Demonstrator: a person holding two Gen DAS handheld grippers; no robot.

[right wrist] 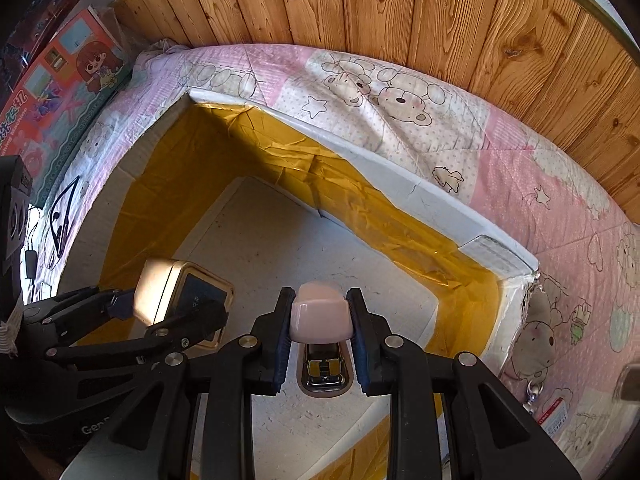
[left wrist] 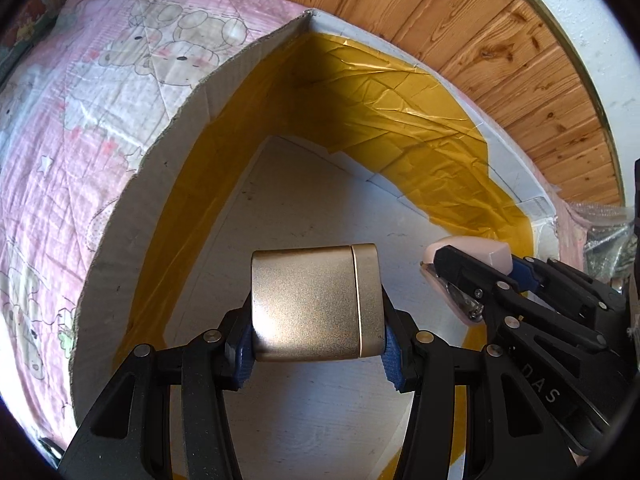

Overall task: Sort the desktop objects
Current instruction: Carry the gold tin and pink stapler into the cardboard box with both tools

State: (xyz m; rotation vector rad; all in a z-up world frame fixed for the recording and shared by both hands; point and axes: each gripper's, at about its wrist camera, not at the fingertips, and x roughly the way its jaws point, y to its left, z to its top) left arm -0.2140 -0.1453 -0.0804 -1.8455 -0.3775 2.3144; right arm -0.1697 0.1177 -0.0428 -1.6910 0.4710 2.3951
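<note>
My left gripper [left wrist: 318, 342] is shut on a gold metal case [left wrist: 316, 300] and holds it over the inside of a white box [left wrist: 280, 184] lined with yellow tape. My right gripper [right wrist: 321, 334] is shut on a pale pink stapler [right wrist: 320, 316], also above the box floor [right wrist: 280, 248]. The right gripper with the stapler [left wrist: 472, 260] shows at the right of the left wrist view. The left gripper with the gold case [right wrist: 176, 296] shows at the left of the right wrist view.
The box stands on a pink cartoon-bear quilt [right wrist: 400, 108] against a wooden plank wall [right wrist: 360, 4]. A colourful toy box [right wrist: 60, 92] leans at far left. A keychain plush [right wrist: 536, 340] and small card [right wrist: 554, 416] lie right of the box.
</note>
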